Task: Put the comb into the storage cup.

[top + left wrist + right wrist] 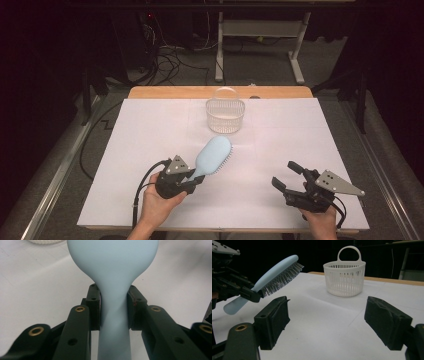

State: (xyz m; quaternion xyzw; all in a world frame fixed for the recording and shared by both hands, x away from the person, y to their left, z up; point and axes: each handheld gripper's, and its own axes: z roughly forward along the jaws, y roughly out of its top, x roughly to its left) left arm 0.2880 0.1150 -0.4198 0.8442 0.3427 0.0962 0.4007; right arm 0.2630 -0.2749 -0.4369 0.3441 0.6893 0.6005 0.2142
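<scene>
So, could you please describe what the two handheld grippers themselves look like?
Both the left gripper and right gripper are black, each with two blocky jaws, brass-coloured pivot rivets and a grey three-cornered plate on top. Black cables trail from them. The right gripper's pads look dark and rough-edged.

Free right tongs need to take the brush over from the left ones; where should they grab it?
Grip the head across its narrow edges, coming from its right side. The left tongs already clamp the handle, the head tilts up off the table, bristles down, and the right tongs stand open.
</scene>
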